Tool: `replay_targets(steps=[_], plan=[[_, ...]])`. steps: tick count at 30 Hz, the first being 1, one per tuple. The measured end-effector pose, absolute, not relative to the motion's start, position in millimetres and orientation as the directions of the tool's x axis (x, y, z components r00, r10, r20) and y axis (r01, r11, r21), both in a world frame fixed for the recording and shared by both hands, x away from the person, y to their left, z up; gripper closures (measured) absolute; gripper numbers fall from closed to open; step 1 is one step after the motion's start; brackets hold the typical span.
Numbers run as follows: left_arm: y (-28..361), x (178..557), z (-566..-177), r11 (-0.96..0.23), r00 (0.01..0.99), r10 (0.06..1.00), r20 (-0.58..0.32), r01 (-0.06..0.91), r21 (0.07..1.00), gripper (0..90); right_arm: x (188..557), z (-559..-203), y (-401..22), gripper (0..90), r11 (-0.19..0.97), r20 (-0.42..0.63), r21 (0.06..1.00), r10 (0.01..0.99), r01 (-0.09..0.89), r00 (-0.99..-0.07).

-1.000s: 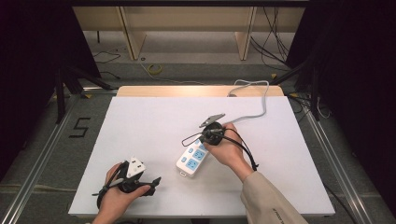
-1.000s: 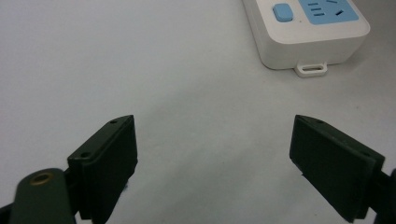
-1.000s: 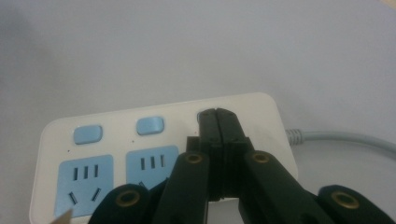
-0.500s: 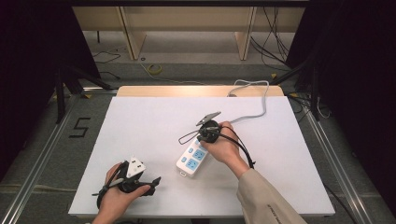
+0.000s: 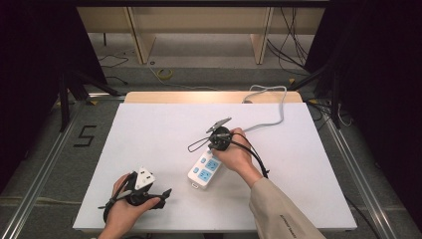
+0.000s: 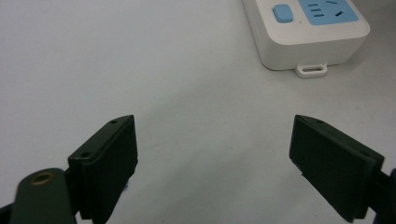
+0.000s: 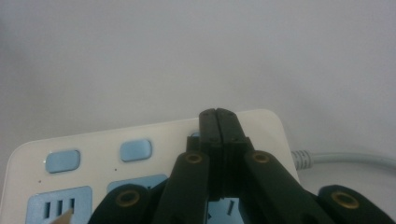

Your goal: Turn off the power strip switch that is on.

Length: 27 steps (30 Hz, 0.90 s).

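Grippers sit in both of our hands at the white table (image 5: pixel 149 129). We see the power strip (image 5: pixel 205 170) lying flat near the middle of the table top, white with blue sockets and blue buttons. Its grey cord (image 5: pixel 278 107) runs off toward two o'clock and drops over the far edge of the table. Our right gripper (image 5: pixel 213 149) is right over the far end of the strip, and its black jaws are pressed tight together with nothing between them. In the right gripper view the closed tips (image 7: pixel 218 116) point down at the top of the strip (image 7: pixel 140 158), next to two blue buttons, at the end where the cord (image 7: pixel 345 158) comes out. We cannot tell if the tips touch the strip or just hang above it. Our left gripper (image 5: pixel 161 194) is low on the table at about seven o'clock from the strip, and well apart from it. In the left gripper view its jaws stand wide apart over bare table, holding nothing, and the near end of the strip (image 6: pixel 308 32) shows up at about one o'clock.
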<state>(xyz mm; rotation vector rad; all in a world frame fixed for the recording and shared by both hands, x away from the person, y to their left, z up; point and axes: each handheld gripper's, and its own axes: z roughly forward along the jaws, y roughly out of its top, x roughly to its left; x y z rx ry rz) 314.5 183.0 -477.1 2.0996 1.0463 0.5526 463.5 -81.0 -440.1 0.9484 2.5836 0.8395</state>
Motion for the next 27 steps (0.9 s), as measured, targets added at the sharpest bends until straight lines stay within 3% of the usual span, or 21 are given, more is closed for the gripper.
replay_targets(steps=[27], plan=[[182,314,-477,-0.419,0.581,0.811,0.060,0.507,0.754,14.9,469,-447,-68,90.0,0.659,-0.072,0.553,0.647,0.510,-0.759]])
